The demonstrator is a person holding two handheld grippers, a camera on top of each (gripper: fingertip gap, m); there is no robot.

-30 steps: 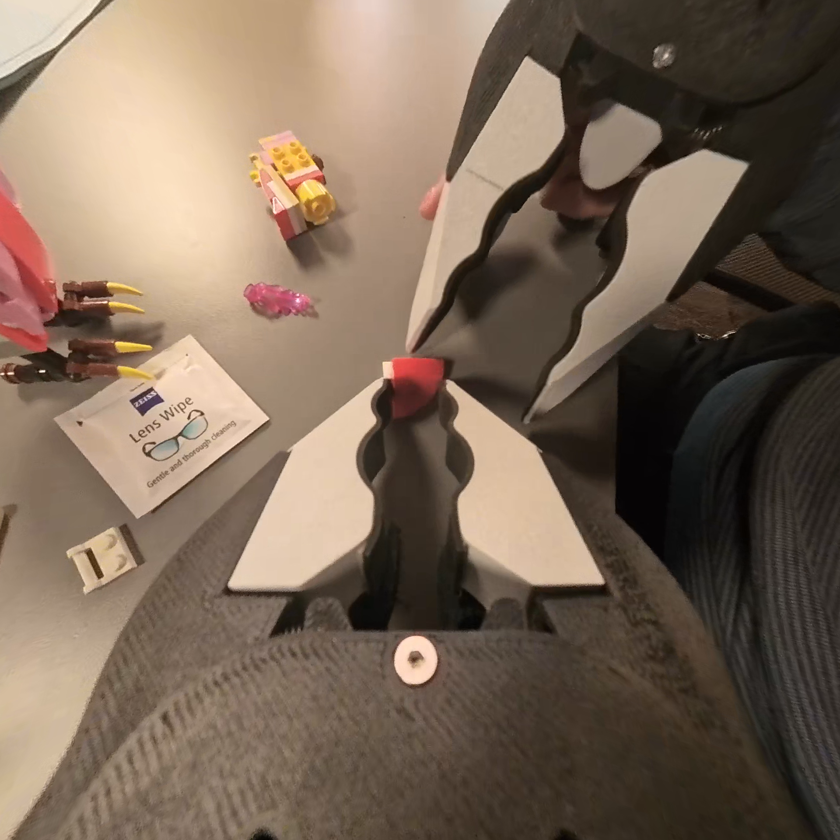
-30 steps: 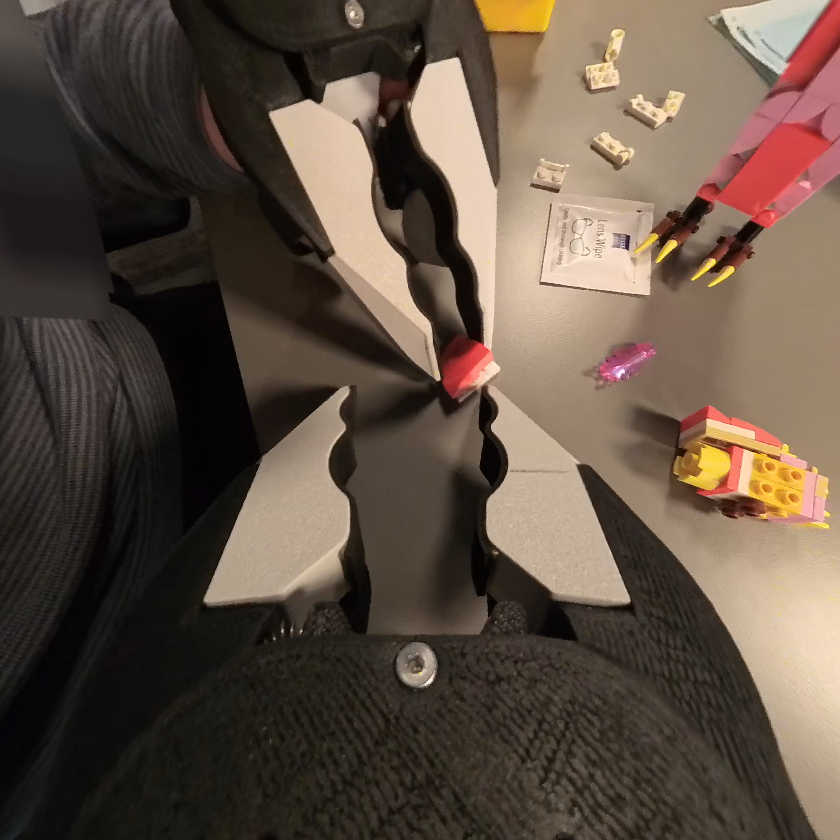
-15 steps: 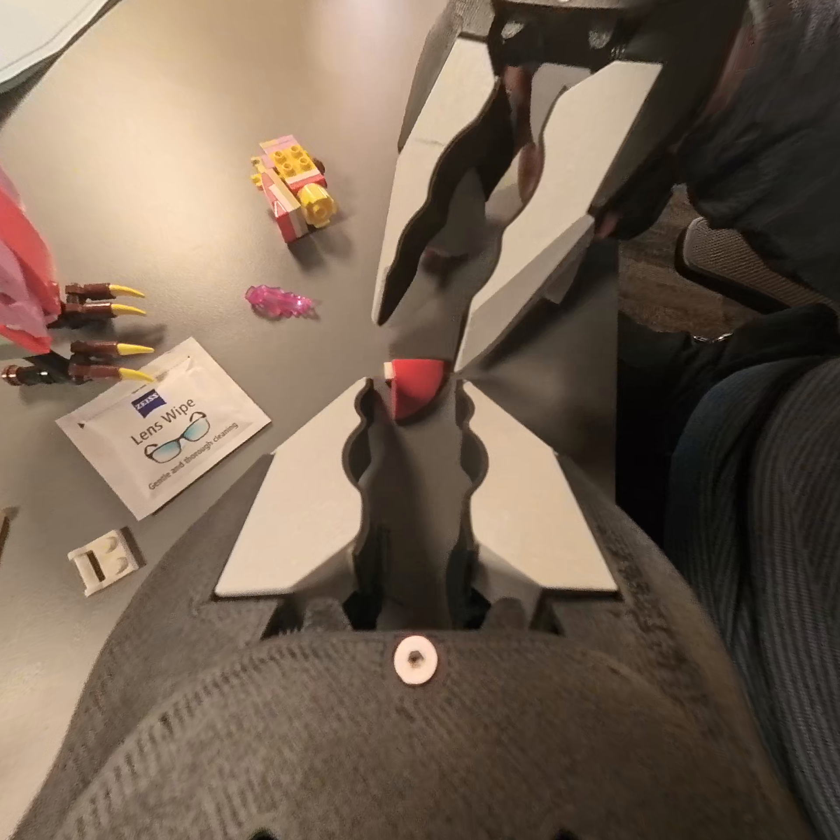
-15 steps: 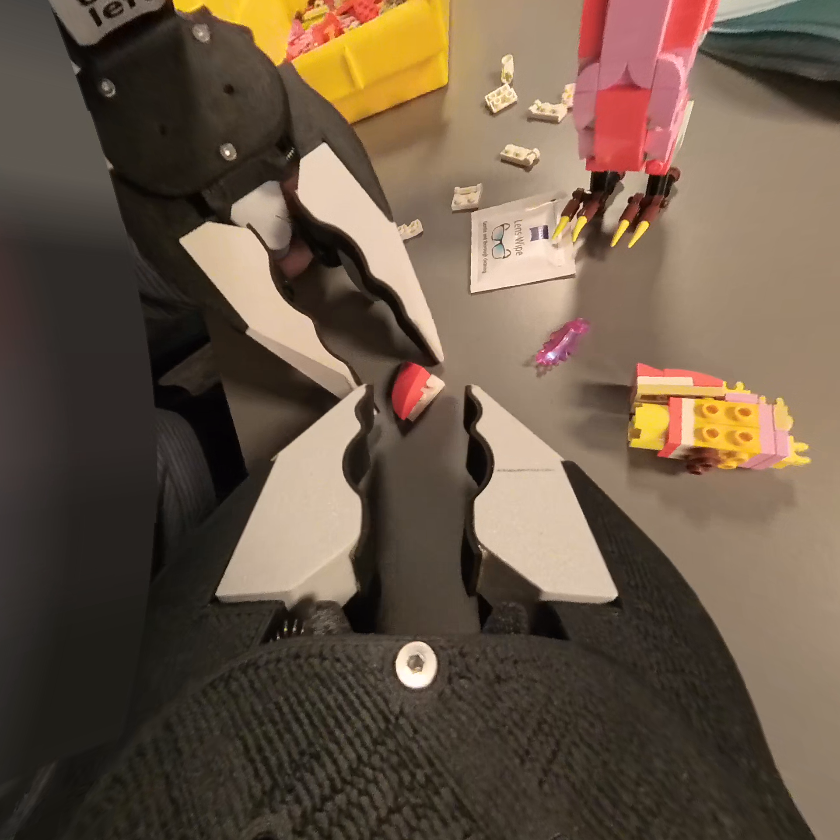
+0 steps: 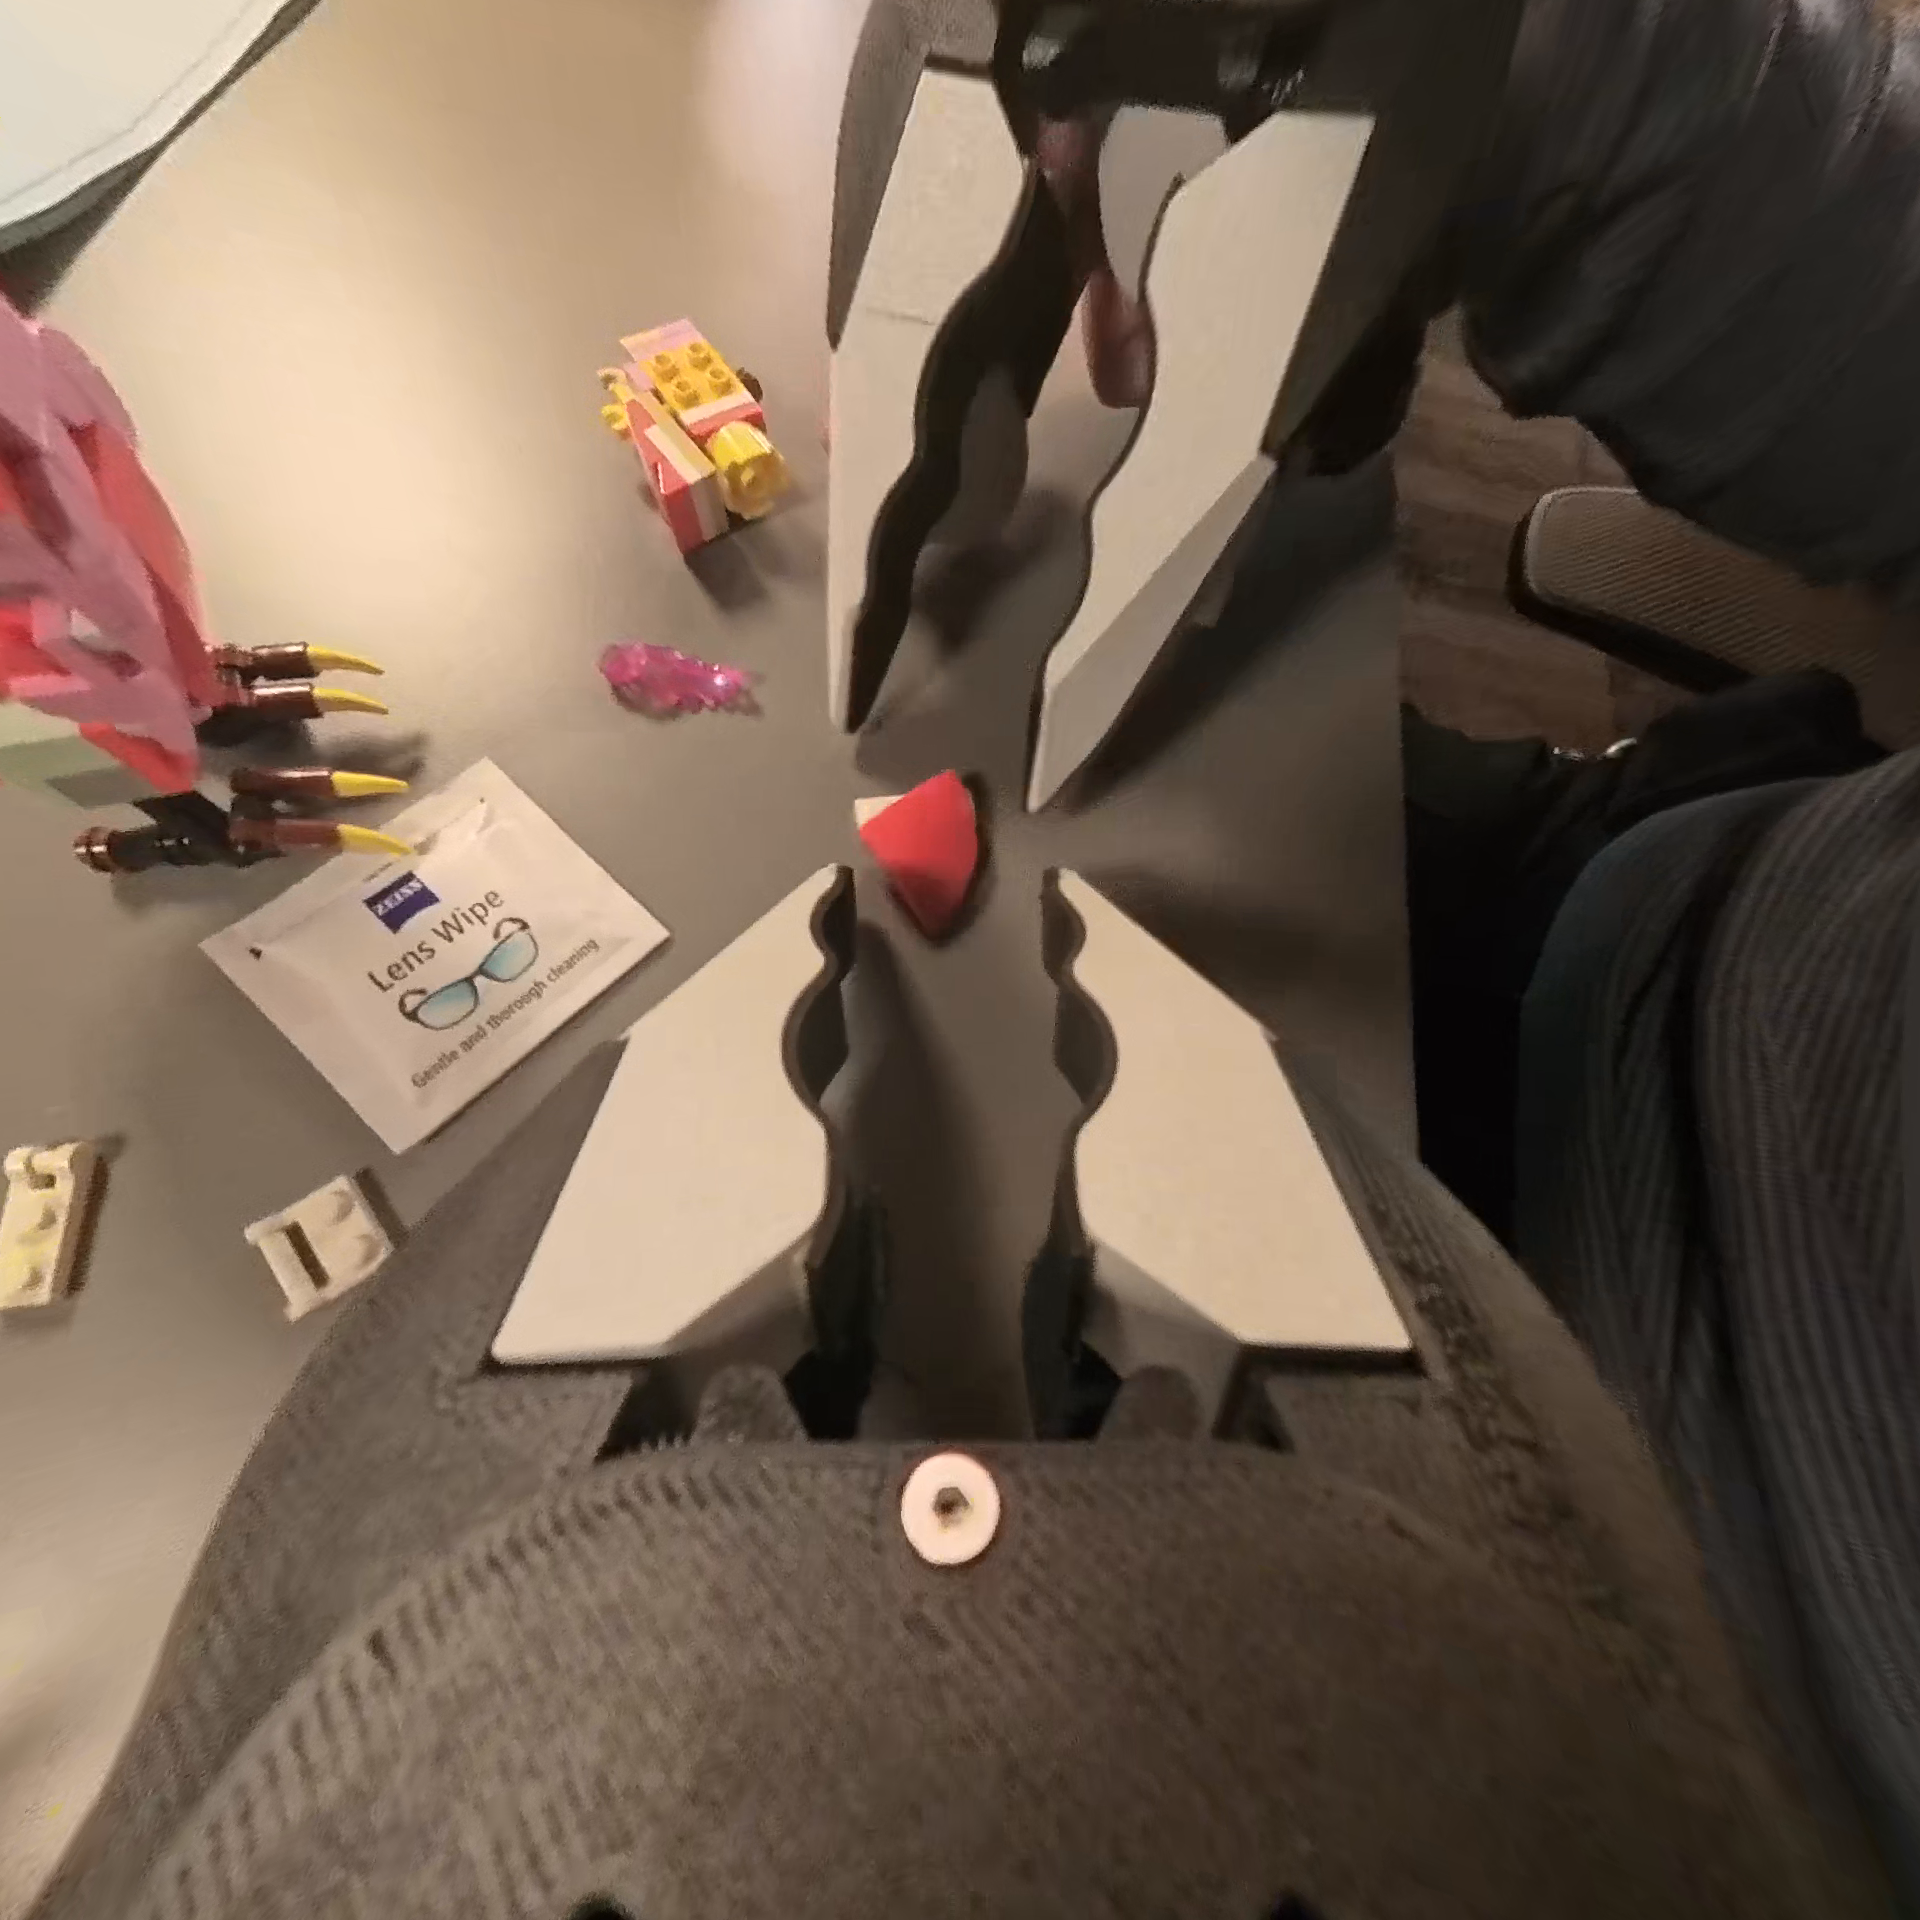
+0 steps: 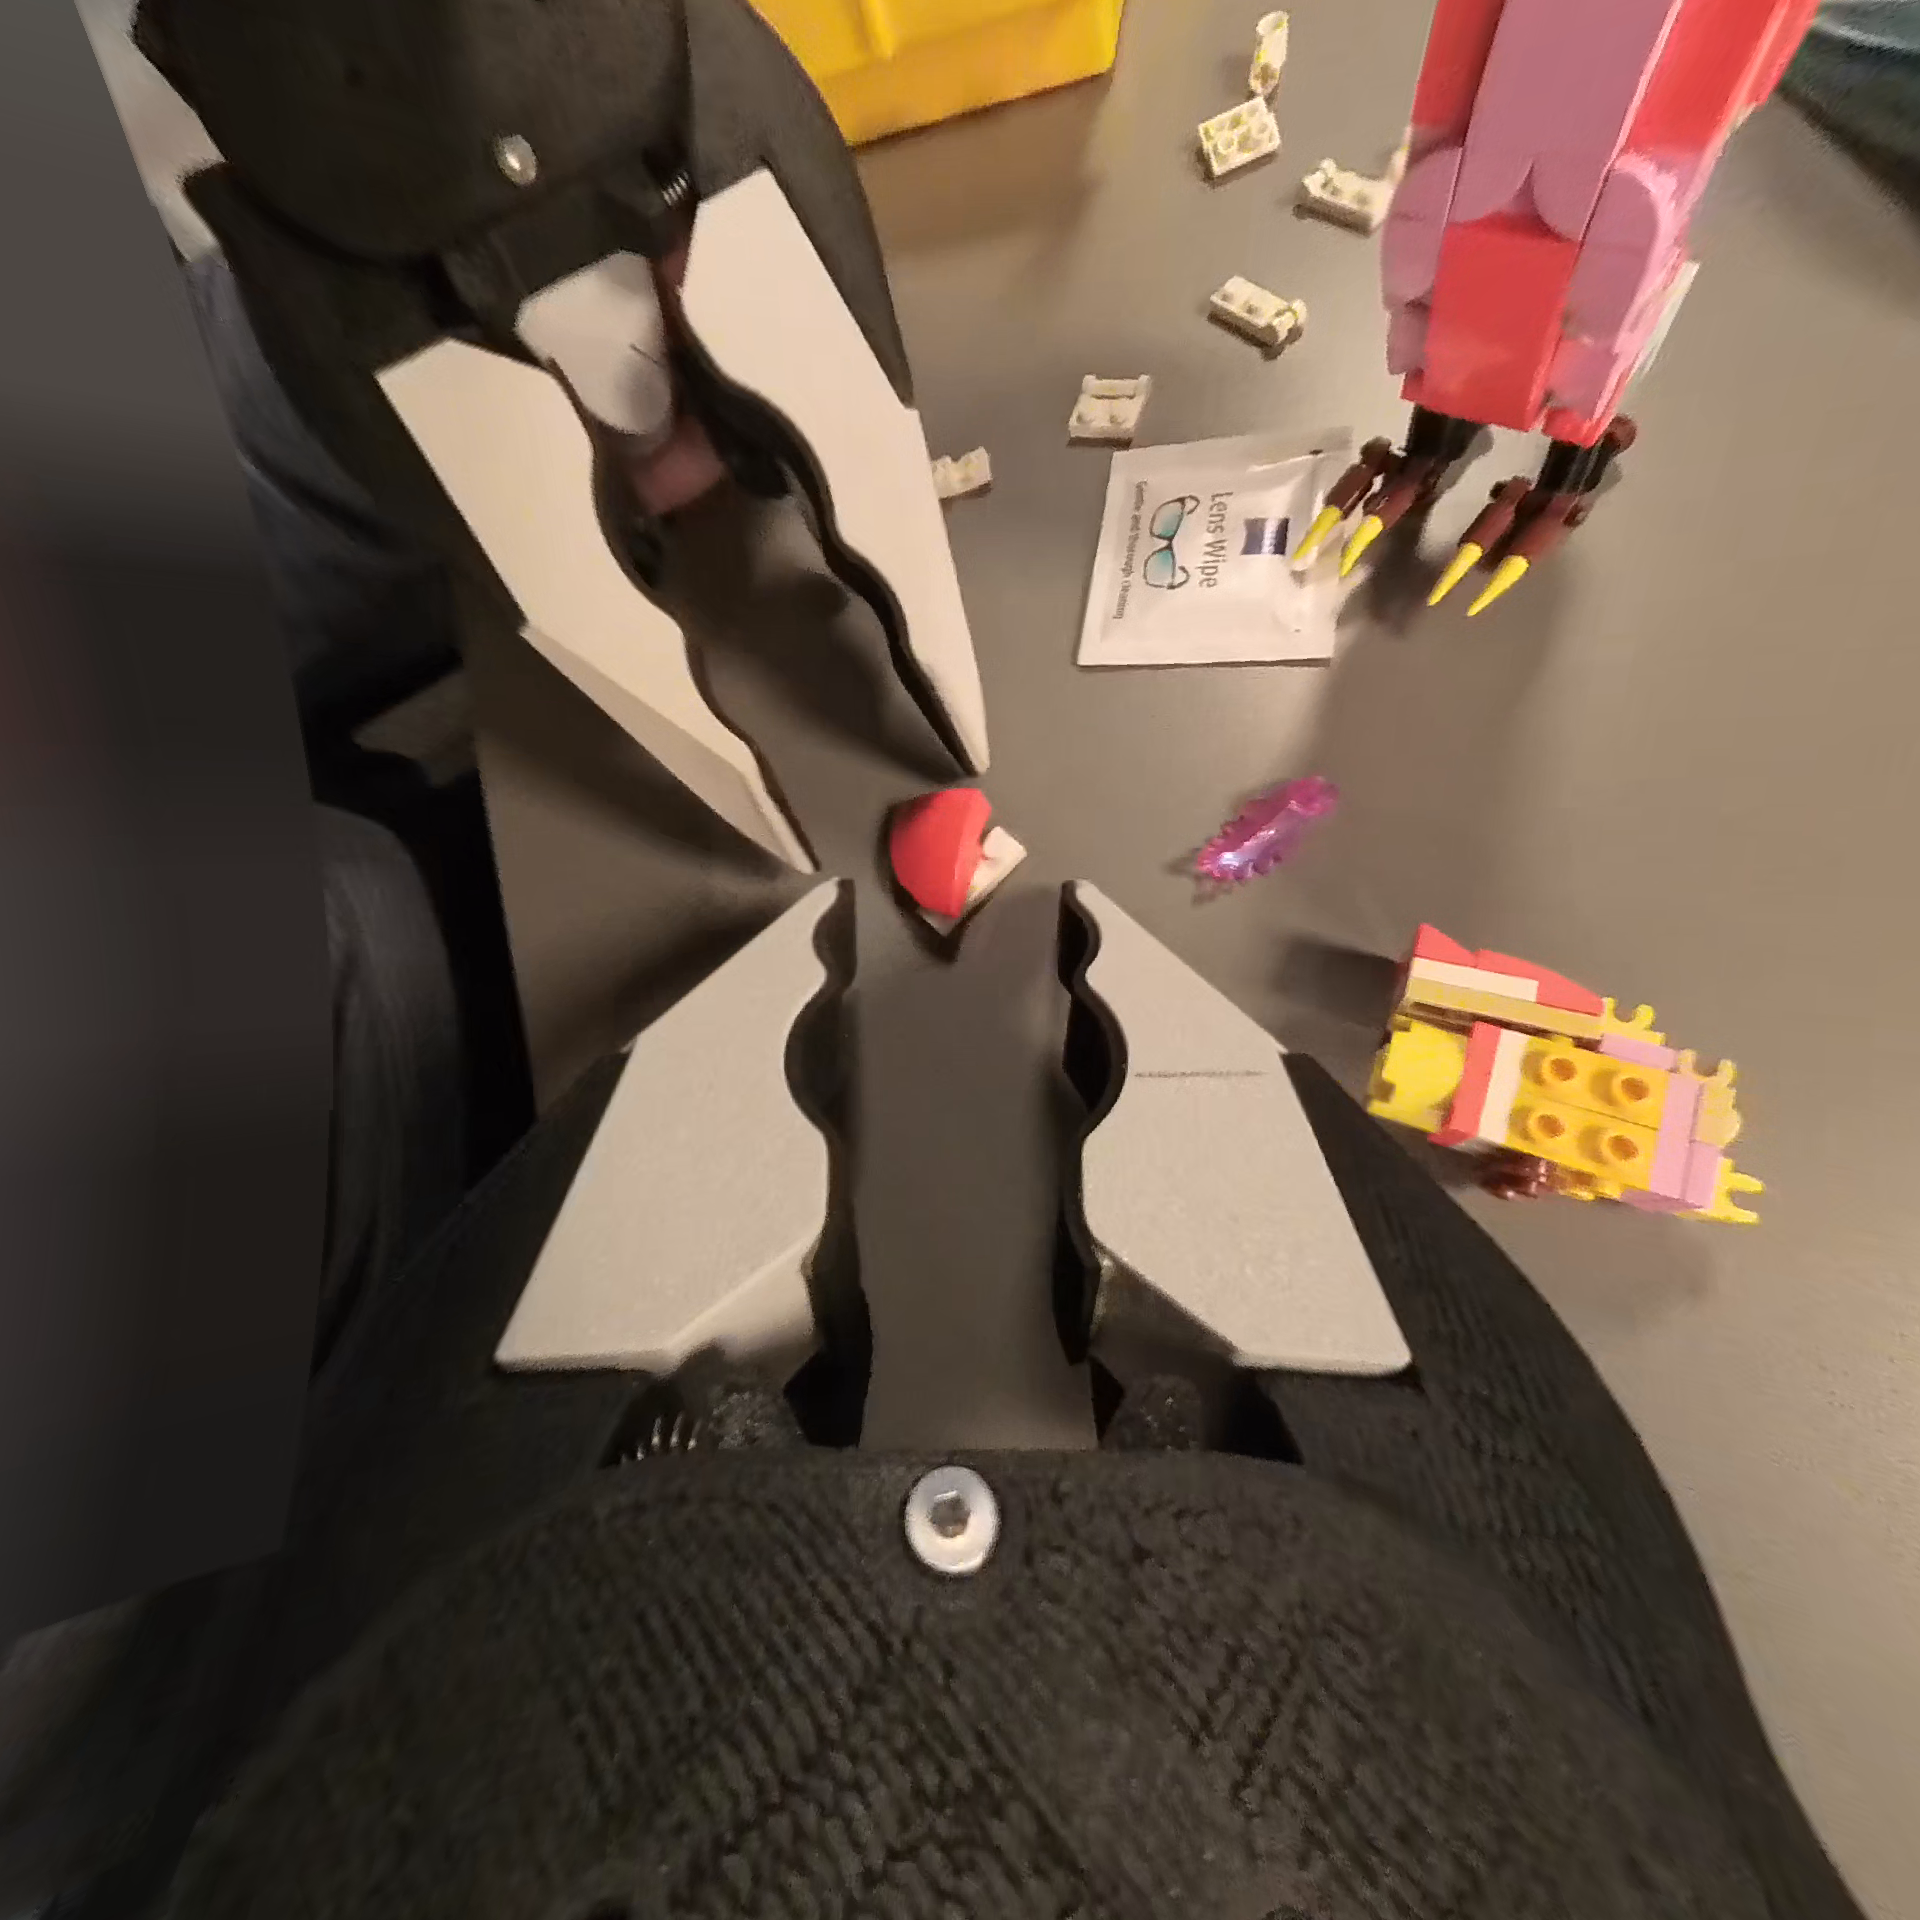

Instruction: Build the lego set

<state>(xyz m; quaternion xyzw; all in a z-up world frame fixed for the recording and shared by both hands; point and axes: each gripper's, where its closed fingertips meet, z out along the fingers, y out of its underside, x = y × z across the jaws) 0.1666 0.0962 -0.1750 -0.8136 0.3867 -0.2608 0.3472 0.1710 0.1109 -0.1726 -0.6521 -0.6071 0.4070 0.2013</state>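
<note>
A small red and white brick piece (image 5: pixel 925 862) lies on the grey table (image 5: pixel 416 312), between the tips of both grippers. My left gripper (image 5: pixel 948 883) is open. The piece sits just ahead of its fingertips, and neither pad presses on it. My right gripper (image 6: pixel 956 891) is open too, with the same piece (image 6: pixel 940 847) just ahead of its tips and untouched. The two grippers face each other tip to tip: the right one shows in the left wrist view (image 5: pixel 945 764), the left one in the right wrist view (image 6: pixel 891 812).
A clear pink piece (image 6: pixel 1262 831), a yellow, pink and red brick block (image 6: pixel 1548 1091) and a white wipe sachet (image 6: pixel 1205 551) lie to the right. A pink and red brick figure with yellow claws (image 6: pixel 1538 260), several small white pieces (image 6: pixel 1107 405) and a yellow bin (image 6: pixel 956 62) are farther back. A person's legs (image 5: pixel 1714 1143) are at the table edge. Only a small space, under 4 cm, lies between the two pairs of fingers. About 7 cm separates my left fingertips from the white wipe sachet (image 6: pixel 1205 551). Seen from the left wrist view (image 5: pixel 453 942) as well.
My left gripper opened and let go of the red and white piece, which now lies turned on the table. My right gripper narrowed and swung round to face the piece.
</note>
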